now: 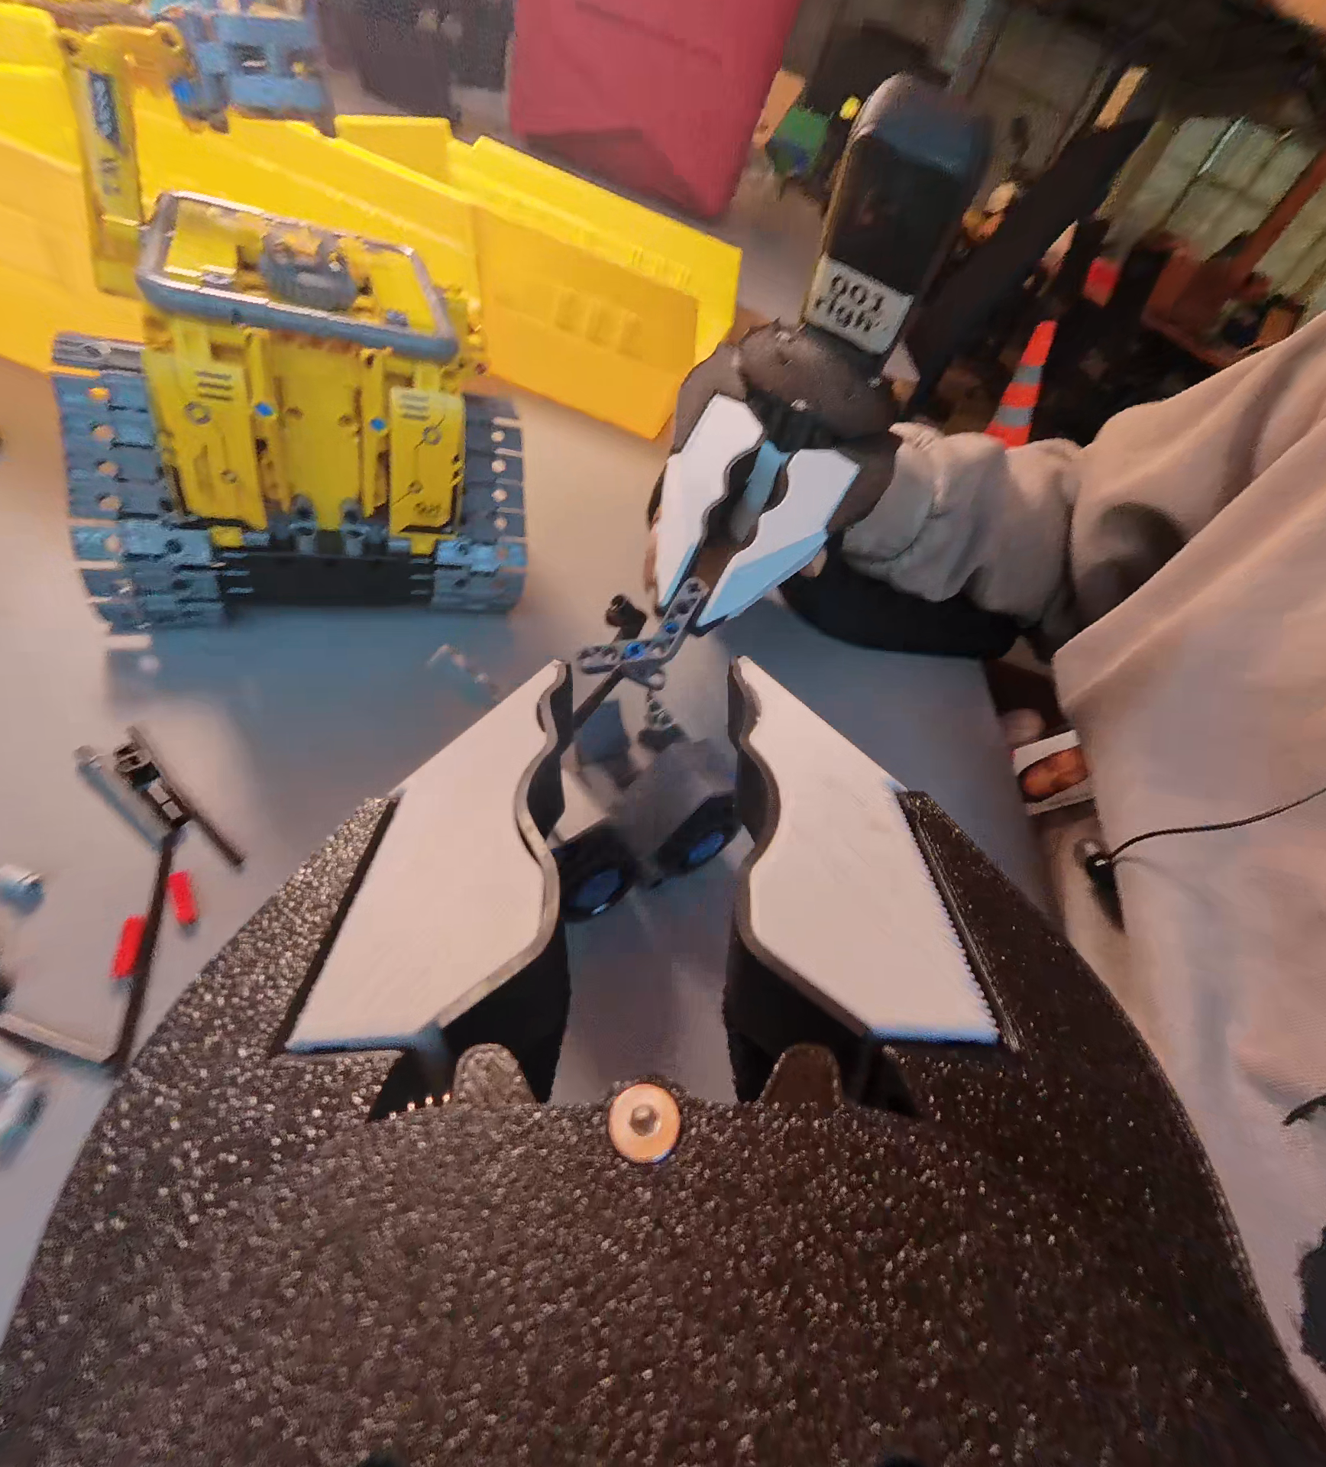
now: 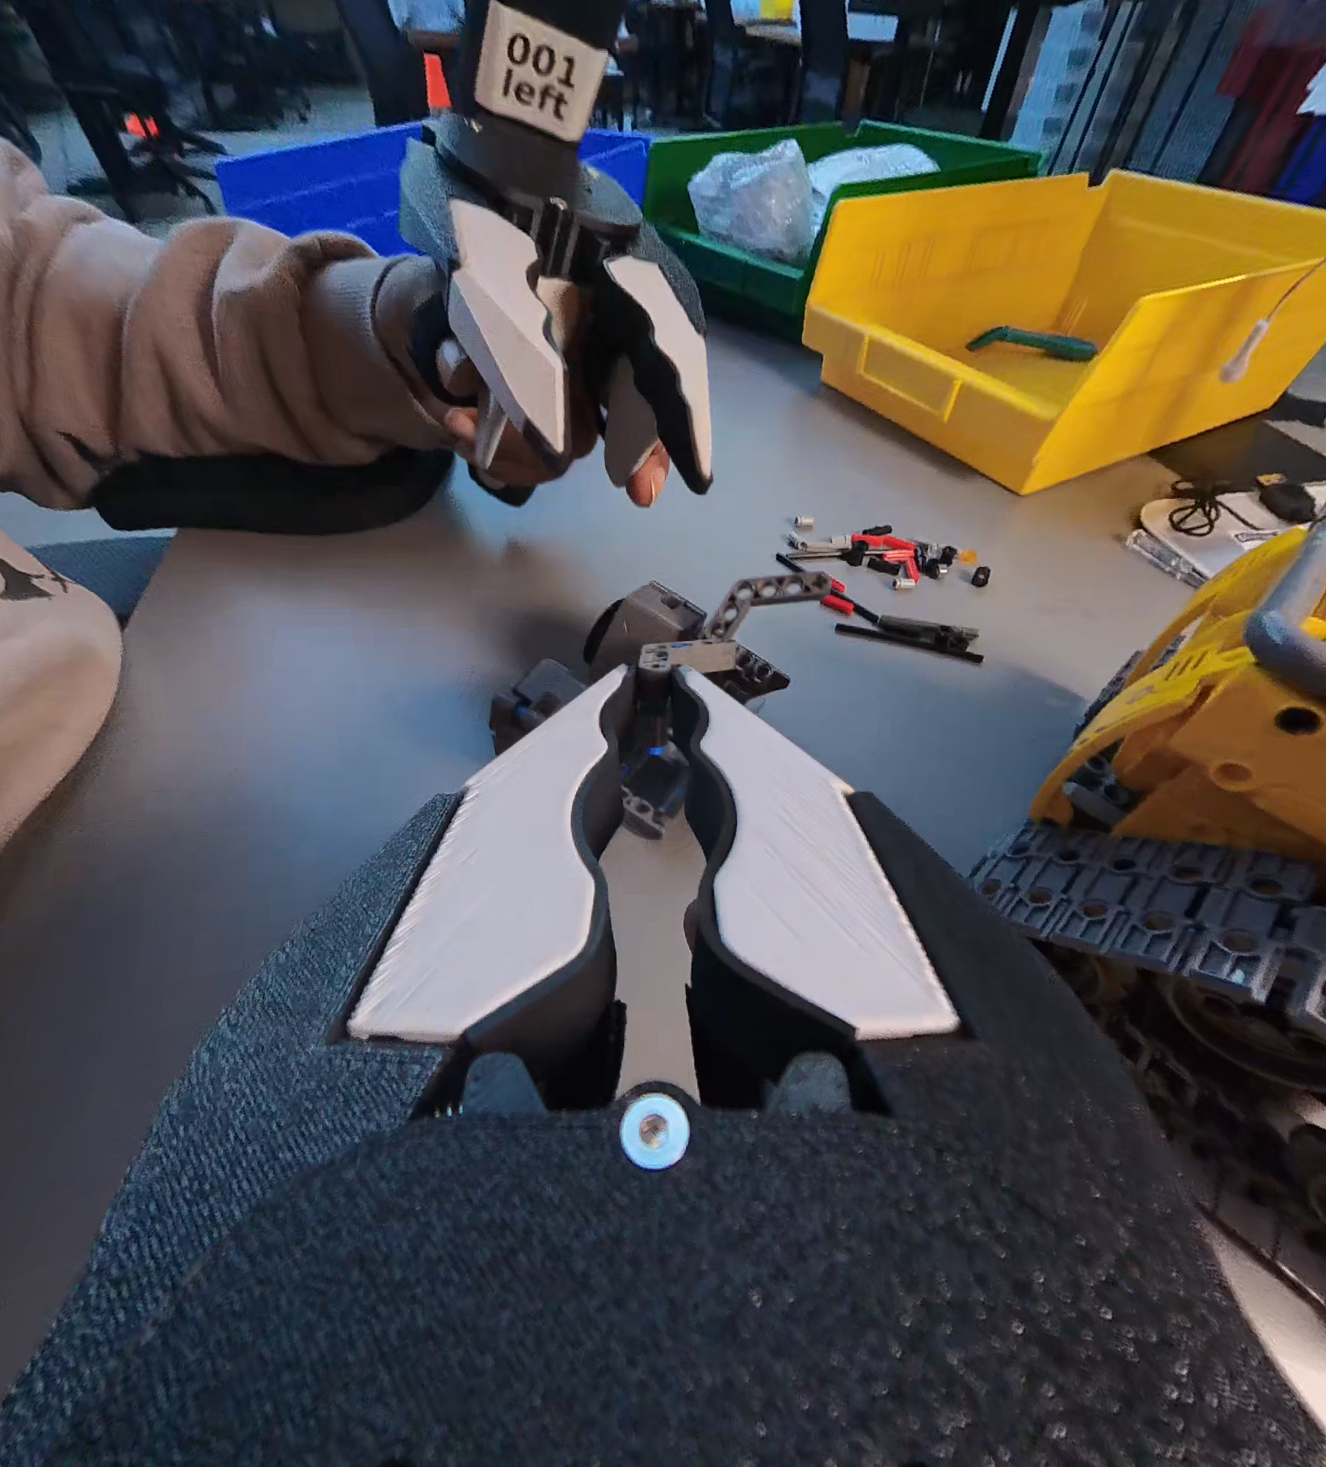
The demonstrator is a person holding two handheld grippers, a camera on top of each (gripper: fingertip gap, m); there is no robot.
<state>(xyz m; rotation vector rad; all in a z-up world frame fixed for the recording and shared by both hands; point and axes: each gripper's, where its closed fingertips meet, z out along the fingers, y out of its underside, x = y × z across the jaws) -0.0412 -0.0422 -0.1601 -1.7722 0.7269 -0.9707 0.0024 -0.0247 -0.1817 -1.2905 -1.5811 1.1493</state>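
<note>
Your right gripper [image 2: 653, 675] is pinched shut on a small grey building-brick assembly [image 2: 691, 655], a cluster of holed beams with a bent arm reaching toward the upper right of the right wrist view. It sits at the centre of that frame, just above the grey table [image 2: 287, 714]. In the left wrist view the same gripper [image 1: 687, 615] shows above centre, holding the assembly [image 1: 636, 655] by the end of one beam.

Your left gripper [image 1: 648, 675] is open and empty, its tips just short of the assembly; a dark block with blue round faces [image 1: 644, 841] lies between its fingers lower down.

Keep the right grip firm and level, since a hold on one thin beam will probably let the piece swivel. Bring the left fingers square onto a flat face, not a pin.

The yellow tracked brick vehicle [image 1: 287, 413] stands upper left, and loose red and black pins [image 2: 890, 556] lie right of centre. Each gripper carries a white printed tag [image 2: 537, 71] on its body; the vehicle's mast bears a decal, too blurred to read.
</note>
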